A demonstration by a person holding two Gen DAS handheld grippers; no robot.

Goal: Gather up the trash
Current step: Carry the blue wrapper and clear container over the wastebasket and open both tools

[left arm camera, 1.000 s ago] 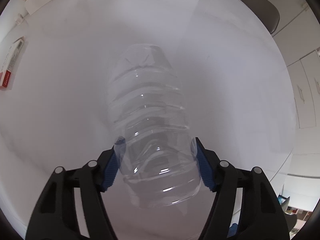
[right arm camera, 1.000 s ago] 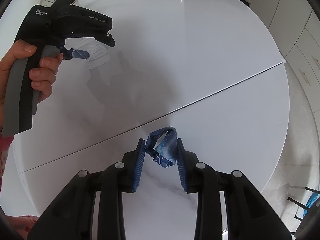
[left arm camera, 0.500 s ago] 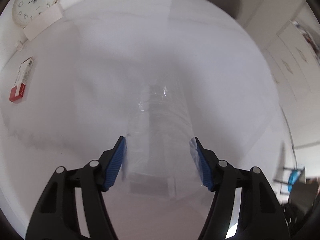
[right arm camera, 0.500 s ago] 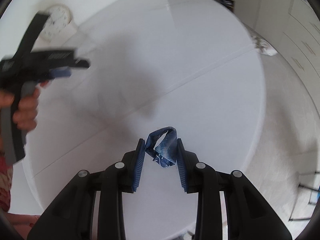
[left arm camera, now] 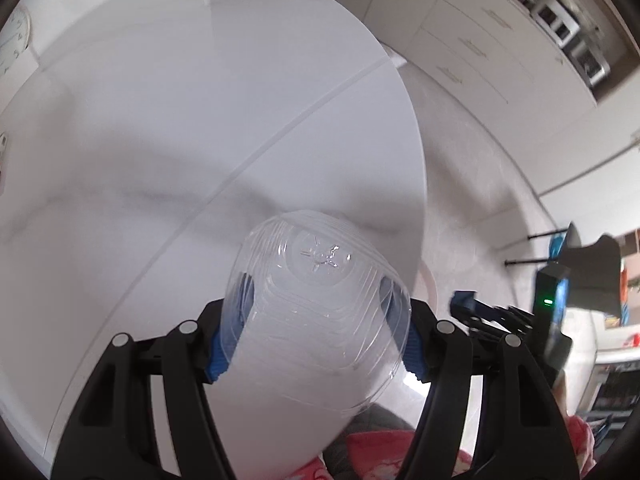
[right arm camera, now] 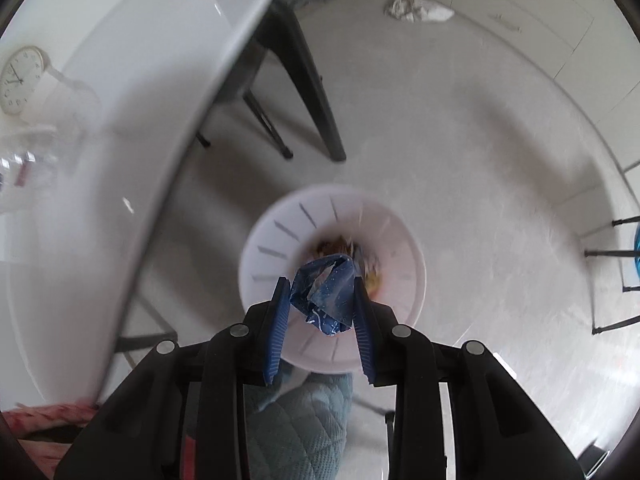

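The left gripper (left arm camera: 316,332) points steeply down, jaws clamped wide, while the right gripper (right arm camera: 320,312), seen at three o'clock from it, has just been opening its jaws.

A bin (right arm camera: 280,236) stands on the floor (right arm camera: 480,160) beside the table (right arm camera: 132,92), right of it.

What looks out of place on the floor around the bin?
A crumpled white cloth or paper lies loose on the floor by the cabinet drawers, well away from the white bin. It looks like dropped trash, though blur hides what it is.
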